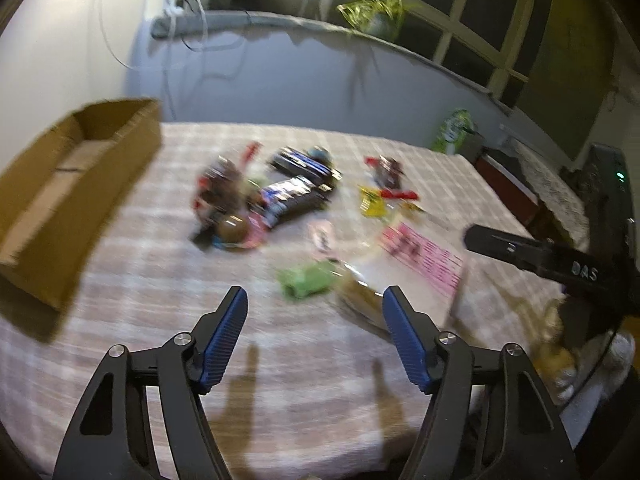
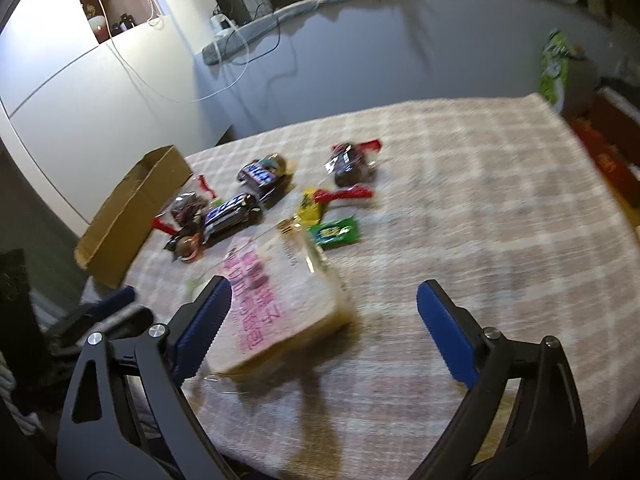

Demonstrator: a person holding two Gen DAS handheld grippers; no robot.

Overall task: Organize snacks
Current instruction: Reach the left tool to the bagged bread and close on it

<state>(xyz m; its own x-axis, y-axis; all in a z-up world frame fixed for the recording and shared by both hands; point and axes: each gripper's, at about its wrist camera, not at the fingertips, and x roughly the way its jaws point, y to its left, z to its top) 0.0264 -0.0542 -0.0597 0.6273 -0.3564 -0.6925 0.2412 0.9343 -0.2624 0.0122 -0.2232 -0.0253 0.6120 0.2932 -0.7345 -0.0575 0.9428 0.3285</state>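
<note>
Both views are taken from above the near edge of the table (image 1: 120, 280), angled down and forward toward the back wall. The left wrist view is set nearer the box (image 1: 76, 184), which is seen large at frame left. The right wrist view is set further right of the box (image 2: 132, 208), with the bread bag (image 2: 280, 300) close below. The snack pile (image 1: 280, 192) (image 2: 240, 200), box, bread bag and windowsill plant (image 1: 376, 12) are shared. Motion blur affects both.
</note>
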